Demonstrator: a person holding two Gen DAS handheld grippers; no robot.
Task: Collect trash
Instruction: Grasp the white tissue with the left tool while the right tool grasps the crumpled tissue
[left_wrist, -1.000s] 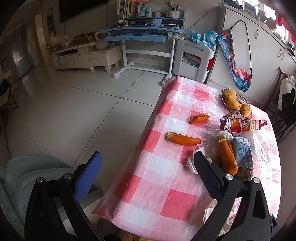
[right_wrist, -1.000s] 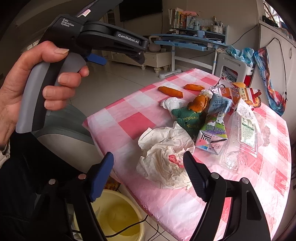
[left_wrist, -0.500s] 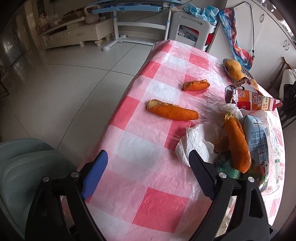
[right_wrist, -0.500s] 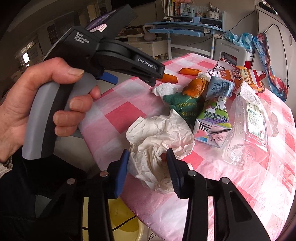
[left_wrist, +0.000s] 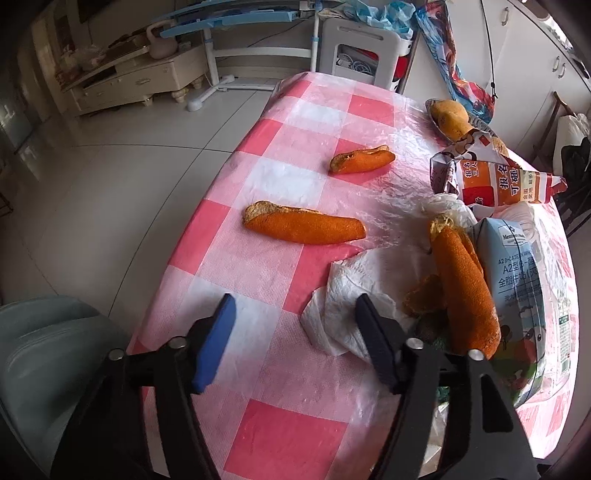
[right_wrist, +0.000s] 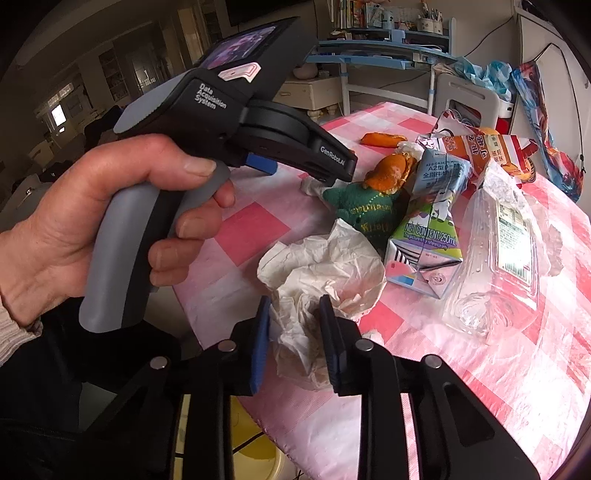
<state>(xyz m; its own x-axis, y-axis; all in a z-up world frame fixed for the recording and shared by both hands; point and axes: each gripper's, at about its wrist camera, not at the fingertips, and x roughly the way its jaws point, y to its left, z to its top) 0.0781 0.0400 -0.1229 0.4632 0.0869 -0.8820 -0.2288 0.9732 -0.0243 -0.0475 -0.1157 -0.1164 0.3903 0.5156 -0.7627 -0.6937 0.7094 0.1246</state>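
At lower centre of the right wrist view, our right gripper (right_wrist: 293, 341) clamps the crumpled white paper wad (right_wrist: 321, 275) at the pink checked table's (right_wrist: 480, 369) near edge; our left gripper (left_wrist: 291, 332), fingers apart, hovers farther off.

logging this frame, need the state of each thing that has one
right hand-held gripper: shut on crumpled paper
left hand-held gripper: open, empty, over the tablecloth
milk carton: squashed, lying down
clear plastic container: empty, on its side
snack bag: torn open
long orange peel: lying loose
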